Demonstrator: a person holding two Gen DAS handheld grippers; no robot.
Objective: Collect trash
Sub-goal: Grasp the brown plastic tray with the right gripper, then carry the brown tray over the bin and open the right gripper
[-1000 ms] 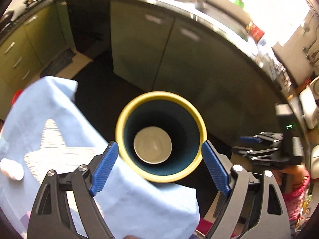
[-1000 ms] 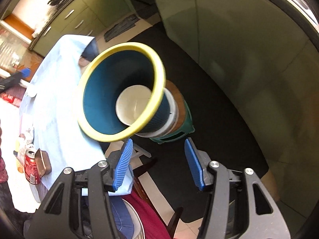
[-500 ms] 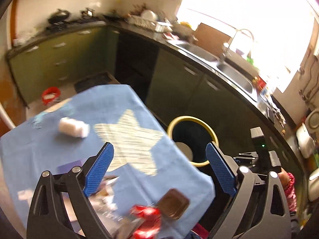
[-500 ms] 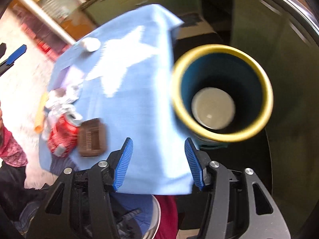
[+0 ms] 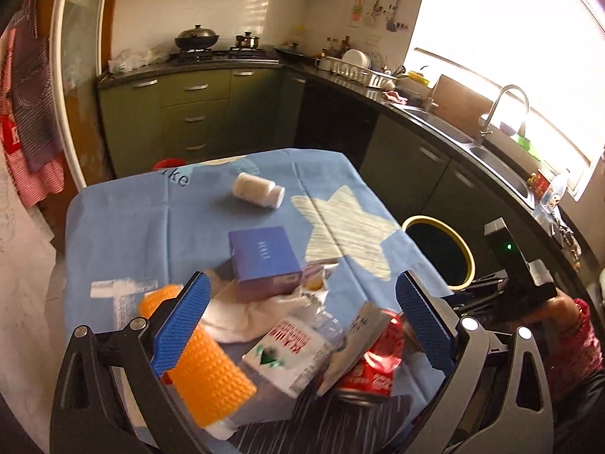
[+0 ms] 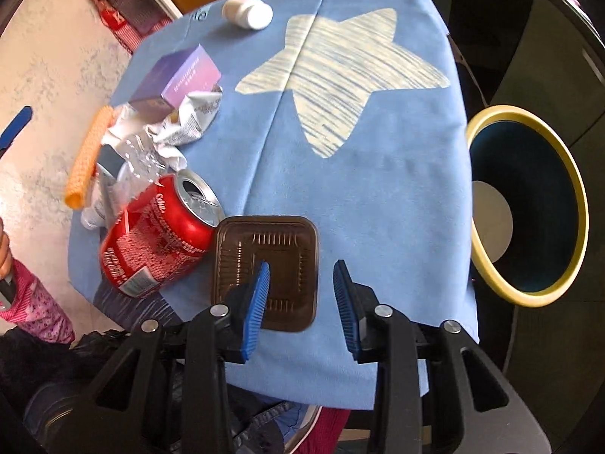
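Left tongs point(image 5: 300, 317): spread wide, just been opening, hovering over the trash heap, gripping nothing.
Right tongs point(image 6: 301, 304): narrowed, just been closing, nothing pinched; left pad over the brown plastic tray point(image 6: 266, 265).
Orange mesh roll point(image 6: 89, 157): far left of the heap.
Purple box point(image 6: 177, 77): behind crumpled paper.
Red soda can point(image 6: 157, 234): on its side, touching the tray.
White pill bottle point(image 6: 247, 12): apart, lying at the far tabletop point(image 6: 378, 189) edge.
Yellow-rimmed bin point(image 6: 529, 204): right, beside the tabletop.

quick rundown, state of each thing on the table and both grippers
red soda can: on its side, dented, tab opened
white pill bottle: lying down, capped
purple box: closed
brown plastic tray: flat
yellow-rimmed bin: uncovered
left gripper: open, empty
right gripper: open, closing, empty
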